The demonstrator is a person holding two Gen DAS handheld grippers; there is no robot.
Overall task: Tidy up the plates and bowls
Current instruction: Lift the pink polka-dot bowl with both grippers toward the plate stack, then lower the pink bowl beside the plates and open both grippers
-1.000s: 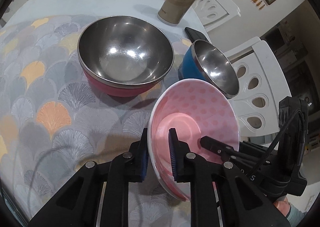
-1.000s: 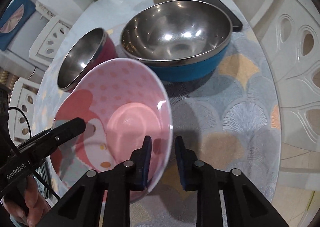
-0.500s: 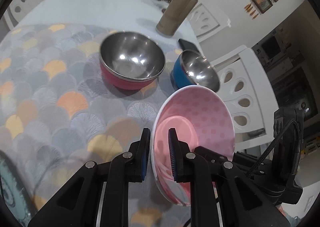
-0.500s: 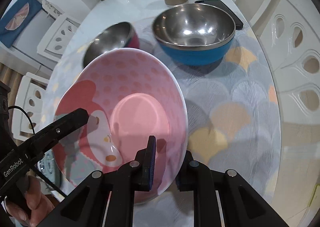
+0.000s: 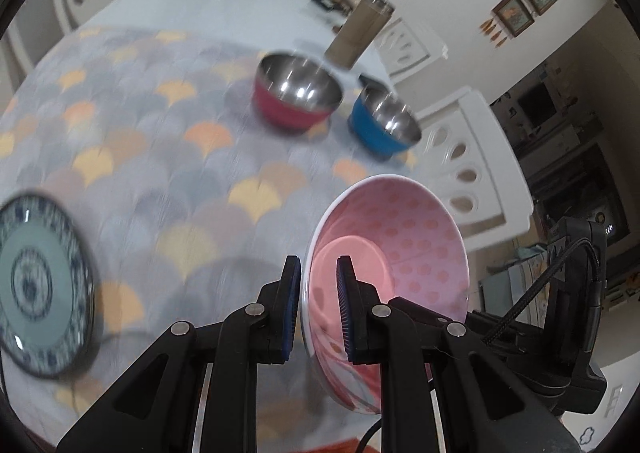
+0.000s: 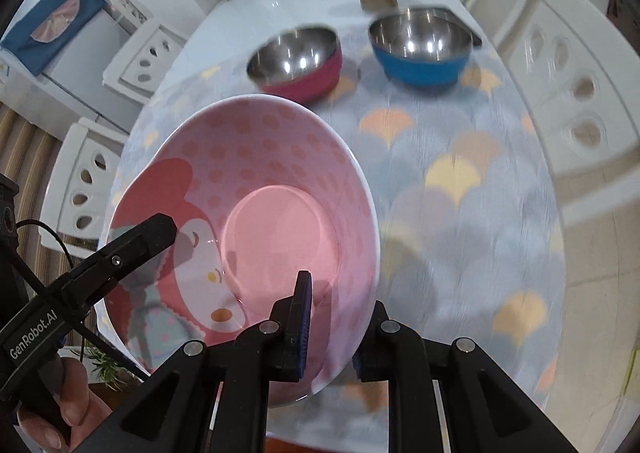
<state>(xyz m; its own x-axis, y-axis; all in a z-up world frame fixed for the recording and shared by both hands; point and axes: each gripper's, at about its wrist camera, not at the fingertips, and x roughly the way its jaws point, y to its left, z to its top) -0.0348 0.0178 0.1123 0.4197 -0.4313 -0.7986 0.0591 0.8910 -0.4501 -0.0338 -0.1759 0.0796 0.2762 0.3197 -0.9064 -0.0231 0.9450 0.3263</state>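
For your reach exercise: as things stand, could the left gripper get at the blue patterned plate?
Probably not yet. The left gripper is shut on the pink bowl's rim, as is the right gripper. The way to the blue patterned plate looks open.

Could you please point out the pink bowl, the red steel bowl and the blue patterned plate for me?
pink bowl (image 6: 280, 237): right wrist view, on its inner base.
red steel bowl (image 5: 288, 115): left wrist view, on its red outer wall.
blue patterned plate (image 5: 34, 281): left wrist view, on its centre.
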